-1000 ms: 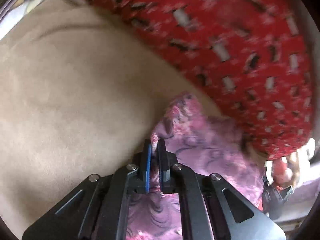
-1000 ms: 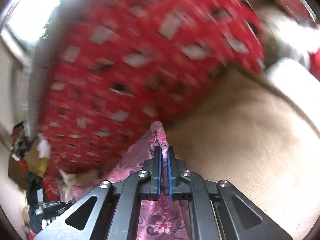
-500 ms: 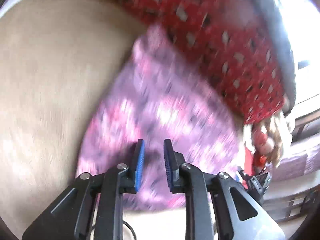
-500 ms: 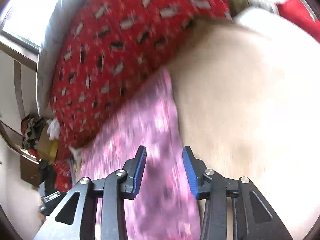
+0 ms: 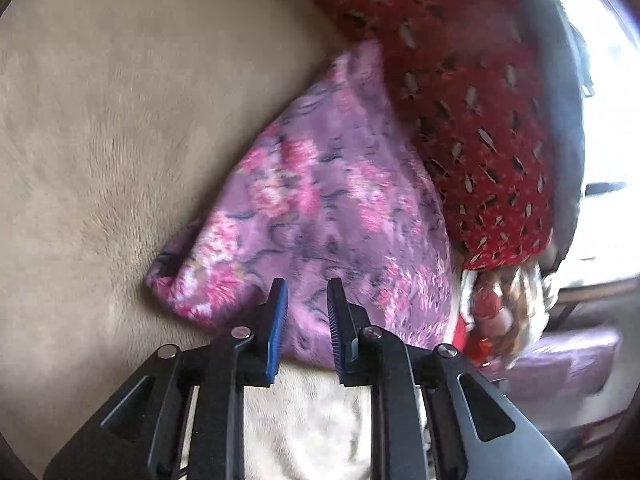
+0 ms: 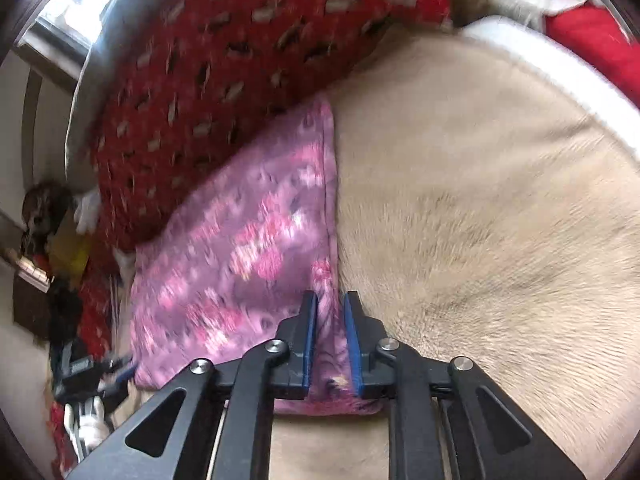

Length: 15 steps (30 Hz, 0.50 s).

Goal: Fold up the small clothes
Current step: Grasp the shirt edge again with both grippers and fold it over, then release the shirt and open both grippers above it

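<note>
A small purple garment with pink flowers (image 5: 328, 200) lies folded on a beige plush surface (image 5: 120, 120), its far edge against a red patterned cushion (image 5: 472, 100). My left gripper (image 5: 307, 292) is open and empty, held over the garment's near edge. In the right wrist view the same garment (image 6: 240, 248) lies left of centre. My right gripper (image 6: 330, 304) is open, its jaws either side of the garment's raised right edge without pinching it.
The red patterned cushion (image 6: 248, 48) bounds the far side. A white-edged beige cushion rim (image 6: 552, 68) and red fabric (image 6: 592, 36) lie at the far right. Clutter and a doll (image 5: 500, 312) sit beyond the surface edge. The other gripper (image 6: 92, 376) shows at lower left.
Both grippers were shut on the purple garment and have let go. They pulled back, and the garment now lies spread flat on the beige surface.
</note>
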Motion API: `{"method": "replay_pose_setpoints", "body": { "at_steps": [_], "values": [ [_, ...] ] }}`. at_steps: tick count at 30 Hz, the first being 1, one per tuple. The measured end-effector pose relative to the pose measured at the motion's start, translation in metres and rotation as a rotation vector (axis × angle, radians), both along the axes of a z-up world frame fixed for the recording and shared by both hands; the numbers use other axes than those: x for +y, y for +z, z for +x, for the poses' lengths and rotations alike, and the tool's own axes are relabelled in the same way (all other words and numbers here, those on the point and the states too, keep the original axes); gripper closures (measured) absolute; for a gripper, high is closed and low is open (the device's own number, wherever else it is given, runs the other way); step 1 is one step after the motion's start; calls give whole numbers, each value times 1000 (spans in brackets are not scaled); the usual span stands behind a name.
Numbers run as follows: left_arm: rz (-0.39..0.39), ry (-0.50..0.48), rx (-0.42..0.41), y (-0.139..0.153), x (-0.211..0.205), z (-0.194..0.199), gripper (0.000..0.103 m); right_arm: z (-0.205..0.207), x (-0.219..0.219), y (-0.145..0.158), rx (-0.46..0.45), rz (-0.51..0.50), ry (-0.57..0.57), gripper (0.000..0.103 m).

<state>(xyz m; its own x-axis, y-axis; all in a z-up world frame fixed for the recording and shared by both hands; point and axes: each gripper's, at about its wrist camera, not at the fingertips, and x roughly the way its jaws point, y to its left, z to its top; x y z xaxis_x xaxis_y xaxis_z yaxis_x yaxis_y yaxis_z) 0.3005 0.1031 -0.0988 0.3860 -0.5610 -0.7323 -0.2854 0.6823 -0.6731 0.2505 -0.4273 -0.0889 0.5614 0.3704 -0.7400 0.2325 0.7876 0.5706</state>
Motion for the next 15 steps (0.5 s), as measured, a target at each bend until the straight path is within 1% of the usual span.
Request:
{"method": "replay_pose_setpoints", "body": {
  "at_steps": [2, 3, 4, 5, 6, 7, 8, 9, 10, 11, 12, 13, 14, 15],
  "values": [
    [60, -28, -37, 14, -16, 1, 75, -2, 6, 19, -86, -12, 14, 86],
    [113, -40, -52, 20, -25, 0, 62, -2, 12, 28, -120, -31, 28, 84],
    [184, -44, -61, 23, -34, -1, 48, -1, 20, 33, -141, -53, 46, 81],
    [241, -49, -65, 23, -42, -2, 45, 2, 29, 35, -149, -77, 72, 75],
    [296, -66, -62, 19, -52, -2, 44, 2, 35, 32, -145, -101, 88, 69],
    [325, -80, -45, 12, -56, -1, 44, 5, 46, 22, -121, -141, 116, 66],
    [364, -98, -11, 2, -62, 2, 44, 8, 54, 10, -88, -169, 139, 65],
    [402, -112, -4, -6, -67, 2, 44, 9, 61, -9, -20, -197, 166, 64],
    [447, -126, -26, -4, -72, 2, 43, 6, 64, -20, 1, -201, 183, 64],
    [484, -145, -38, 0, -77, 1, 43, 0, 67, -17, -56, -234, 169, 63],
    [507, -162, -41, 4, -82, 2, 43, 1, 72, -13, -54, -253, 178, 59],
    [499, -165, -42, 8, -83, 5, 43, 3, 74, -11, -38, -254, 187, 57],
    [462, -161, -51, 13, -81, 8, 43, 6, 75, -6, -38, -248, 188, 56],
    [413, -151, -61, 20, -78, 13, 43, 10, 73, 1, -60, -223, 183, 57]
  ]
}}
